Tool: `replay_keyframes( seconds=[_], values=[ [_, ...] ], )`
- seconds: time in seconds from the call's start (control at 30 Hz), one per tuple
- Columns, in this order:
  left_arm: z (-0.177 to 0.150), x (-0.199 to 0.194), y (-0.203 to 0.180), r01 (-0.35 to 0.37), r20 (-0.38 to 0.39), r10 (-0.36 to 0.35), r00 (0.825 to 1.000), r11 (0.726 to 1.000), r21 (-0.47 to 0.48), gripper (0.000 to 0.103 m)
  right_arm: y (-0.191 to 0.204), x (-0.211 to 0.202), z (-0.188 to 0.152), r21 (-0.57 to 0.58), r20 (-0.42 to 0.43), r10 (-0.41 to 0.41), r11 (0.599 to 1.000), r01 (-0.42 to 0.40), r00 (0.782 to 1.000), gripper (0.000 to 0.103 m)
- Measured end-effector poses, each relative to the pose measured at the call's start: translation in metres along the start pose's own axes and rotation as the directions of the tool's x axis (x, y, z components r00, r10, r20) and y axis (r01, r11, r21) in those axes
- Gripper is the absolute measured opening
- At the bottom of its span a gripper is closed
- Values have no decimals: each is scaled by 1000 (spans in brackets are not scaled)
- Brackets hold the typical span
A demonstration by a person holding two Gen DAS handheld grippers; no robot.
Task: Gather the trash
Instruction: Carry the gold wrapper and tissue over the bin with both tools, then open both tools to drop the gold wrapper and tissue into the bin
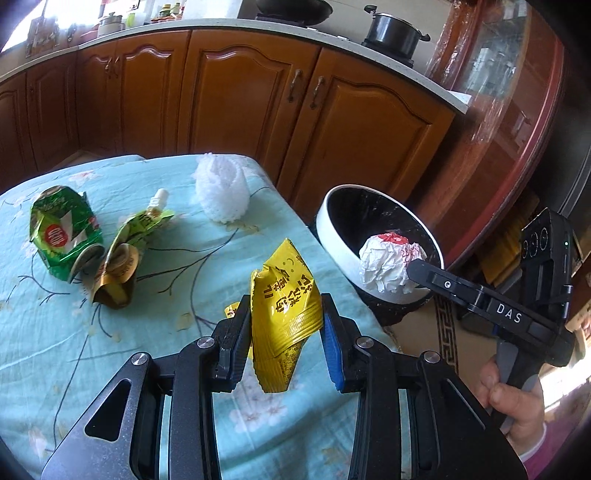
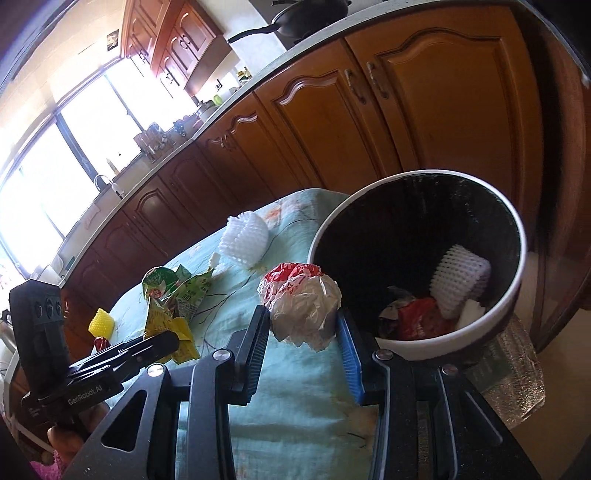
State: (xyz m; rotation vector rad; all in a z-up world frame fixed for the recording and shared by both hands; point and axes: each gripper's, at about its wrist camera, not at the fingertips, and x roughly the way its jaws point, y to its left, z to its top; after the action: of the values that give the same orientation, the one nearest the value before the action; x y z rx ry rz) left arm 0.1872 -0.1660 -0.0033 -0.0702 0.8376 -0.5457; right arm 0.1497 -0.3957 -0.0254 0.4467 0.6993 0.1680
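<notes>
My left gripper [image 1: 286,317] is shut on a yellow snack packet [image 1: 284,314] and holds it above the table. My right gripper [image 2: 303,325] is shut on a crumpled white and red paper ball [image 2: 299,302], just left of the rim of the white trash bin [image 2: 513,295]; the ball also shows in the left wrist view [image 1: 388,262] over the bin [image 1: 332,236]. The bin holds a white foam net [image 2: 460,280] and red wrappers [image 2: 421,317]. On the table lie a green chip bag [image 1: 62,232], a green spout pouch [image 1: 129,251] and a white foam net [image 1: 221,192].
The table has a light blue flowered cloth [image 1: 74,350]. Wooden kitchen cabinets [image 1: 240,96] stand behind it. A yellow foam net [image 2: 100,322] lies at the far table end. A clear plastic bottle [image 2: 513,373] sits below the bin. A black pot [image 1: 393,31] stands on the counter.
</notes>
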Motion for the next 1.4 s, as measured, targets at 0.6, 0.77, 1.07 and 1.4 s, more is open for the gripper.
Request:
replay_keyframes(
  seconds=[0.6,0.77,1.07,1.4],
  values=[
    [33,49,-66,71,-50,-67,996,994,89,33,-56,-24,23,56,61,-94,994,90,994,38],
    [45,64,-80,83,-70,-77,995,991,100,34,-65,-22,30,54,62,-113,992,110,992,38],
    [59,91,-99,55,-69,-46,997,988,147,36,-74,-19,41,43,58,-139,990,136,989,38],
    [63,111,-97,56,-106,-44,993,992,113,67,-84,-12,49,51,44,-141,989,139,989,52]
  ],
)
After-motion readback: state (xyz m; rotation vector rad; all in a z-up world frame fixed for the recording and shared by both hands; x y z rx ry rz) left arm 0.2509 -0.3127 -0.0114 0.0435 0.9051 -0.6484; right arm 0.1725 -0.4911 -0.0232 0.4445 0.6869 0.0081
